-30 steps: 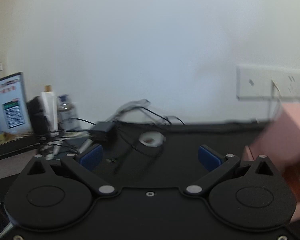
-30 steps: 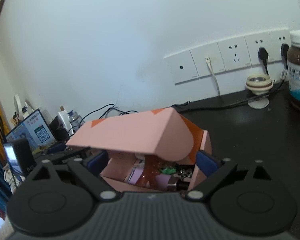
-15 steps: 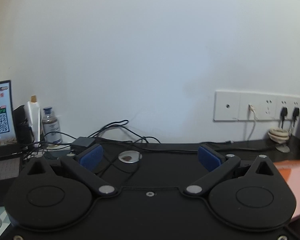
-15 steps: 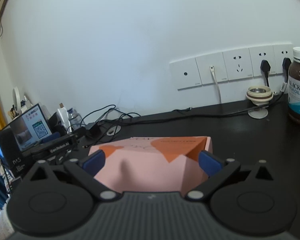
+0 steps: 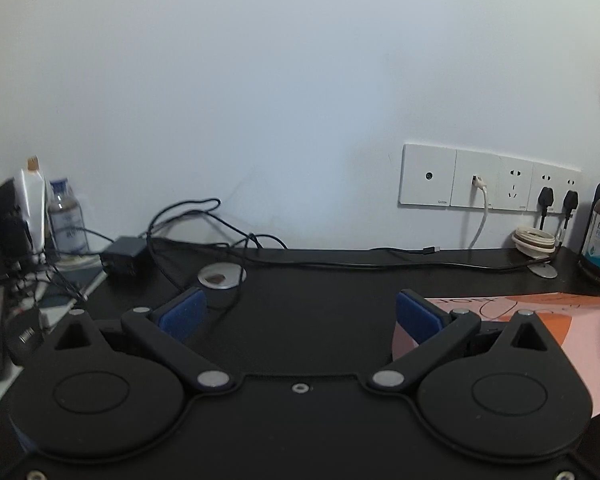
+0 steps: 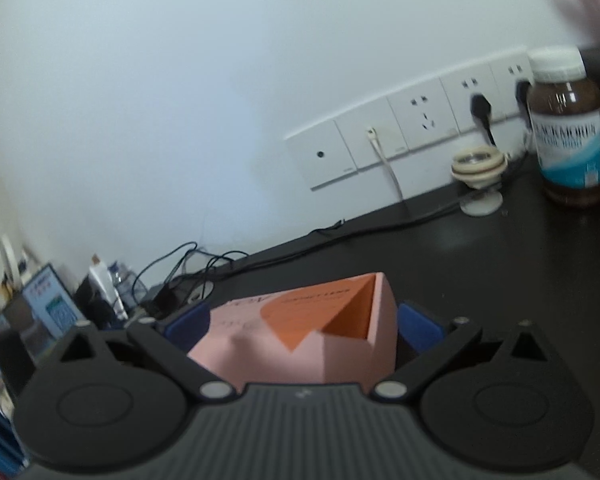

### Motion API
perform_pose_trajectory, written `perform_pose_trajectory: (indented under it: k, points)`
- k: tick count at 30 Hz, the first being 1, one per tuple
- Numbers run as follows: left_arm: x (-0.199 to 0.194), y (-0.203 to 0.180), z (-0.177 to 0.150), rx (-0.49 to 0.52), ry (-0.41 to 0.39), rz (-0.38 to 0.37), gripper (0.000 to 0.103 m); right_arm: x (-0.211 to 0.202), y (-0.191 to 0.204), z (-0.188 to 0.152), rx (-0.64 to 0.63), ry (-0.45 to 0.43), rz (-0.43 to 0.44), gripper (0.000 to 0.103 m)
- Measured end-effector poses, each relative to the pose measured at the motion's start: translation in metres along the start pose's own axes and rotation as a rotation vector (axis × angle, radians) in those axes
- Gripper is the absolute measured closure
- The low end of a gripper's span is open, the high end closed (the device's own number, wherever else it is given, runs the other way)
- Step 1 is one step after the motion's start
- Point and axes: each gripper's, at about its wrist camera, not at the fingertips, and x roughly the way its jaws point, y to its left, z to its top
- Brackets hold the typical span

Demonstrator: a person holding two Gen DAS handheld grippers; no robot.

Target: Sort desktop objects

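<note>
- My right tool [image 6: 300, 326] is standing with its blue pads wide apart, and the pink and orange cardboard box [image 6: 300, 336] is lying between them; the left pad [image 6: 186, 326] looks just clear of the box's side, while at the right pad [image 6: 418, 332] I cannot tell whether there is contact.
- The box is resting on the black tabletop [image 6: 480, 264] with its lid folded shut, orange patches showing on the pink top.
- My left tool [image 5: 300, 316] is hanging open and empty over a bare stretch of the same tabletop [image 5: 320, 280]; the box [image 5: 580, 332] is showing just beside its right finger, outside the gap.
- A brown supplement bottle with a white cap and blue label [image 6: 566, 128] is standing upright at the far right, near the wall.
- A cream ring-shaped holder on a round foot [image 6: 478, 168] is sitting just left of that bottle, below the white wall sockets [image 6: 412, 128].
- Black cables and a black power adapter [image 5: 124, 258] are lying tangled at the far left, beside a small clear bottle [image 5: 66, 216].
</note>
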Motion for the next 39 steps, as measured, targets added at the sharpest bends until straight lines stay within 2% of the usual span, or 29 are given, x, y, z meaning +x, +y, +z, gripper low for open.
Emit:
perform_pose_trajectory:
  k: [8,19,39]
  points:
    - [0.003,0.007,0.0,-0.04,0.029,-0.034,0.0,0.02,-0.004,-0.007,0.044,0.017,-0.006,0.003]
    - [0.011,-0.004,-0.005,0.024,0.06,-0.009,0.0,0.039,-0.003,-0.028,0.019,0.063,-0.022,0.002]
    - [0.026,-0.011,-0.014,0.074,0.125,0.017,0.0,0.046,-0.013,-0.036,0.024,0.097,-0.023,0.001]
